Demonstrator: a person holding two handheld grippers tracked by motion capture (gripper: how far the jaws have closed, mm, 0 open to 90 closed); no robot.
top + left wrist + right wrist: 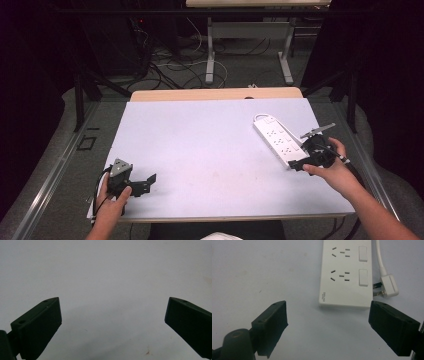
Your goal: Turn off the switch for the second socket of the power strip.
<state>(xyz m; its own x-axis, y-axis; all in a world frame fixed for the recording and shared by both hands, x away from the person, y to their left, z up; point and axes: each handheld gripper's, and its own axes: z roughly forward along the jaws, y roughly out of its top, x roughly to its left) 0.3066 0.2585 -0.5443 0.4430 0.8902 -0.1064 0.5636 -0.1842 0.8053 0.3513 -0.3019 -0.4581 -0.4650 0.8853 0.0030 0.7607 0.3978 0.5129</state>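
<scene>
A white power strip (276,139) lies slantwise on the right part of the white table top (200,150). In the right gripper view its near end (345,277) shows two sockets with rocker switches. Its white plug (388,285) and cord (380,257) lie beside that end. My right gripper (299,159) hovers at the strip's near end, open, with bare table between the jaws (328,322). My left gripper (147,184) rests near the front left corner. It is open over bare table (112,320).
The table's front edge (220,218) runs just before both hands. A wooden strip (215,94) borders the far edge. Beyond it, cables (170,70) and the legs of another desk (210,55) stand on the grey floor.
</scene>
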